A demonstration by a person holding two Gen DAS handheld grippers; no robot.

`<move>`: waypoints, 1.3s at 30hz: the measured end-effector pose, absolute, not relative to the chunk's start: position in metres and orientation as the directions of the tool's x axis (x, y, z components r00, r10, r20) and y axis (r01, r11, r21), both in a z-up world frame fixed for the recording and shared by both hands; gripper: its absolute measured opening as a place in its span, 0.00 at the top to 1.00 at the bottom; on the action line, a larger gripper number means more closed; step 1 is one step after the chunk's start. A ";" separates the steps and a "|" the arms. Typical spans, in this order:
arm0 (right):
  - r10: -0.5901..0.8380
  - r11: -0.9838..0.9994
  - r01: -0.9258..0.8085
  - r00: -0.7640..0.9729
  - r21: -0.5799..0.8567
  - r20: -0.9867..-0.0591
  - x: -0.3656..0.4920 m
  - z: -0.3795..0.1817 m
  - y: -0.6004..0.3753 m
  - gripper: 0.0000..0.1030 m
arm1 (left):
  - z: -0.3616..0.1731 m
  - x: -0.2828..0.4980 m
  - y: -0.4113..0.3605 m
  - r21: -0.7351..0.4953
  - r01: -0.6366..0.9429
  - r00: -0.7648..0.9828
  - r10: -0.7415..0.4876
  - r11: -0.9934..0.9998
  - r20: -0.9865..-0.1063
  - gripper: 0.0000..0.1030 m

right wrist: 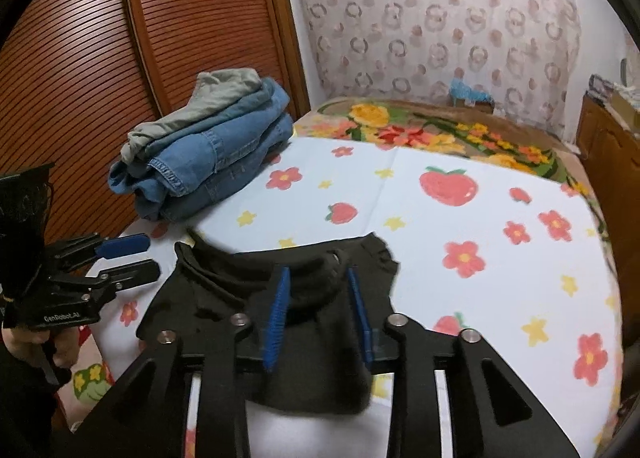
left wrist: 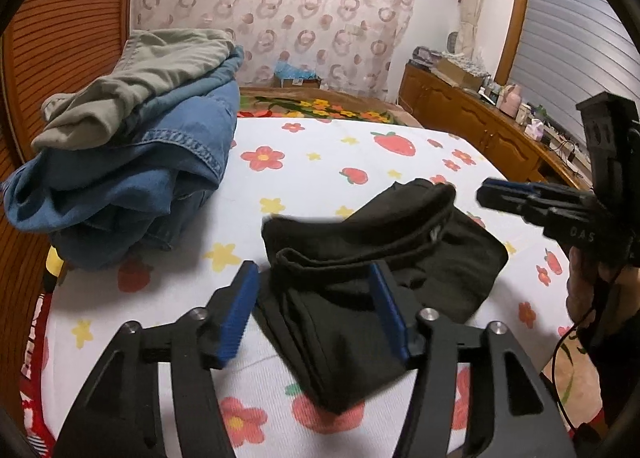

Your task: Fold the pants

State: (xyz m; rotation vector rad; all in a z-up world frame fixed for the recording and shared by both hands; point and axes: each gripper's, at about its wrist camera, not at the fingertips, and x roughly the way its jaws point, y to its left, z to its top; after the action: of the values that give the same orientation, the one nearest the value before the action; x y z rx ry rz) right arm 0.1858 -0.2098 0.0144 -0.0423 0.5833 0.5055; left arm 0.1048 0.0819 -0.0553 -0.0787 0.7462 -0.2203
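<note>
**Black pants lying folded on the bed**

The folded black fabric pants [left wrist: 376, 258] are seen bunched on the white bed sheet printed with flowers and strawberries [left wrist: 320, 161]. The left gripper [left wrist: 316, 310] is held with fingers spread wide above them; the right gripper [right wrist: 320, 318] is likewise parted, nothing gripped. A stack of folded blue denim and grey-green garments [right wrist: 208, 153] is set well apart, near the slatted brown wooden door [right wrist: 100, 57]

Matt black cloth pants [left wrist: 372, 258], blue denim stack [right wrist: 216, 161]; glossy ribbed wooden door [right wrist: 100, 57]
</note>
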 end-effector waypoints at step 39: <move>0.447 0.868 -0.477 0.626 0.141 -0.639 0.206 -0.018 -0.223 0.89 | -0.086 0.117 0.076 -0.097 0.161 0.659 -0.180 0.982 -0.730 0.39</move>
State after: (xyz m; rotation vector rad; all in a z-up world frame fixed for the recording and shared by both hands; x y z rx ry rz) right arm 0.2062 -0.2227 -0.0181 -0.0437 0.7208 0.5301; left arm 0.1168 0.0761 -0.0862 -0.0246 0.8290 -0.1929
